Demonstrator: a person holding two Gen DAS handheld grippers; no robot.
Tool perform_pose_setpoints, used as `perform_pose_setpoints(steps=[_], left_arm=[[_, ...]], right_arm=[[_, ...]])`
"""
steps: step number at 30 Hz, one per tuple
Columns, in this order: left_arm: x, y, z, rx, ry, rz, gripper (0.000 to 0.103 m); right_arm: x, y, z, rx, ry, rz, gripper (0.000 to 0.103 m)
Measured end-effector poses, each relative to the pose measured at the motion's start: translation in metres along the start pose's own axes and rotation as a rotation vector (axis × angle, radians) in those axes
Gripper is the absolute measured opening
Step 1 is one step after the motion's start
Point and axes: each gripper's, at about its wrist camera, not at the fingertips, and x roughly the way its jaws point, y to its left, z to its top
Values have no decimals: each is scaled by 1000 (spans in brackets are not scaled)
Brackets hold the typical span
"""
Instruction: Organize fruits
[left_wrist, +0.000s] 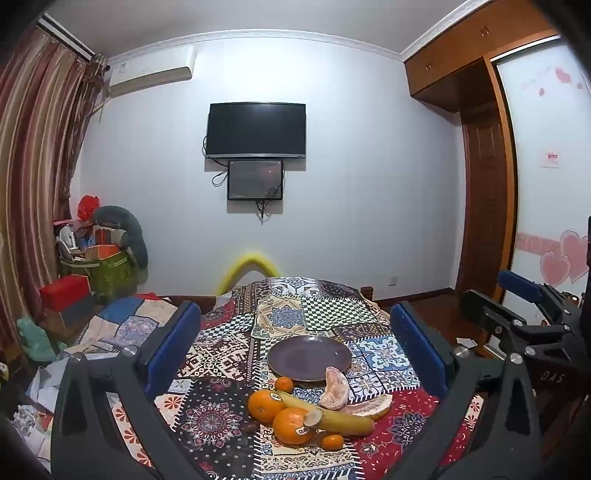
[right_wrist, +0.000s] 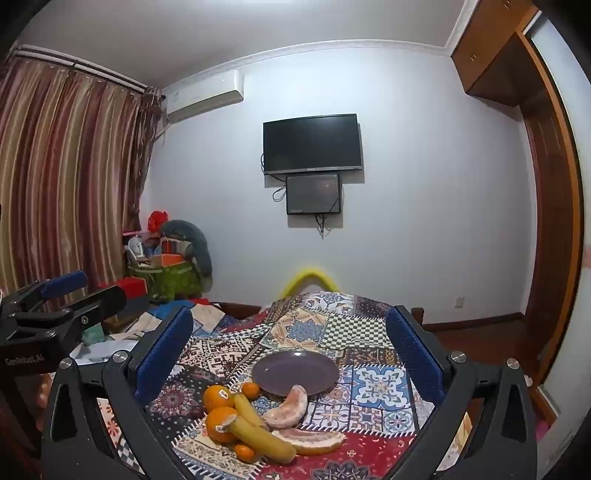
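A purple plate (left_wrist: 309, 357) (right_wrist: 295, 371) sits bare on a patchwork tablecloth. In front of it lies a pile of fruit: two oranges (left_wrist: 263, 405) (right_wrist: 218, 398), two small tangerines (left_wrist: 283, 384) (right_wrist: 251, 390), a banana (left_wrist: 334, 417) (right_wrist: 258, 432) and two peeled pomelo pieces (left_wrist: 335, 389) (right_wrist: 290, 408). My left gripper (left_wrist: 295, 347) is open and empty, held above and behind the fruit. My right gripper (right_wrist: 290, 350) is open and empty, likewise held back from the pile. Each gripper's side shows in the other's view.
The patchwork cloth (left_wrist: 295, 317) covers the table. Boxes and bags (left_wrist: 96, 266) are piled at the left by a striped curtain. A TV (left_wrist: 256, 130) hangs on the far wall. A wooden wardrobe (left_wrist: 480, 184) stands at the right.
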Motion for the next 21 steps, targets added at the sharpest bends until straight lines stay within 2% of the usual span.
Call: perform_pose_setpoints(steps=[4,12,14,21], left_arm=[[2,1,7,-3,-5,24,103],[1,-1,1,6,-9,10,103],[1,0,1,3,-11,9,103],[3,1,-1,1,-6,7,103]], right_arm=[[0,-2,1,3,9,4,103],[0,4,-4,-1,10,-10,103],[-1,-8,2,24,21,-4,103],[-1,-7,3,19,24,-10,103]])
